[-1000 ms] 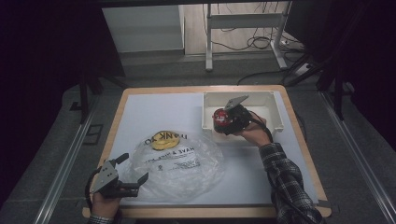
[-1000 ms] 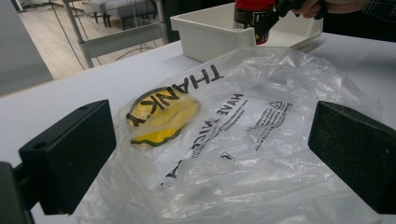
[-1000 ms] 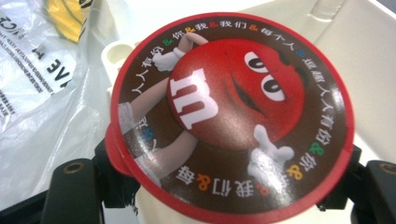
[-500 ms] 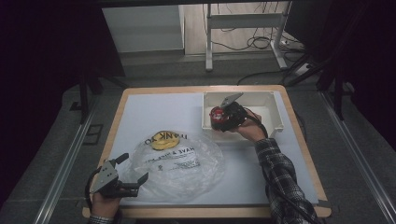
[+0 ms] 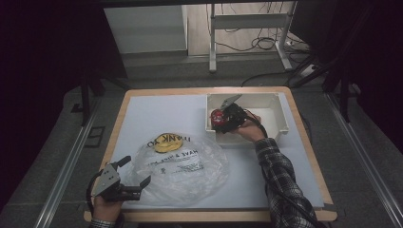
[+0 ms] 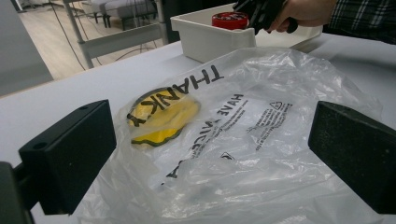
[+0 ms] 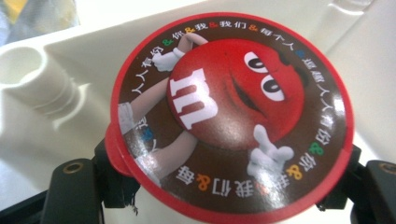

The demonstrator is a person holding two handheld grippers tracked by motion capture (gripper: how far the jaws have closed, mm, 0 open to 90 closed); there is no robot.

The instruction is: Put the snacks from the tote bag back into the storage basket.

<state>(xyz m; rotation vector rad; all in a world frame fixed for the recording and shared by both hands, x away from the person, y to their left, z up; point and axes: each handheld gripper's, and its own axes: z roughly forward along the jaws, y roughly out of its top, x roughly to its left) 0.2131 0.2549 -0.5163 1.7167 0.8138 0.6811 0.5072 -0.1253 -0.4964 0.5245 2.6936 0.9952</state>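
The desk [image 5: 157, 114] carried everything, and the white bin [image 5: 280, 114] at its far right corner served as the landmark. Well to the near left of that bin lay the clear plastic bag [image 5: 180, 164], crumpled and flat, with a yellow disc [image 5: 164, 142] showing through its printed side. The left tongs [image 5: 128, 183] rested at the bag's near-left edge, farthest from the bin, jaws spread wide and gripping nothing. Over at the bin, the right tongs [image 5: 223, 118] were clamped on the red candy tin [image 7: 231, 116], and compared with a second ago the tin had slid toward the bin's left wall. My read: it was being lifted out, likely bound for the bag.
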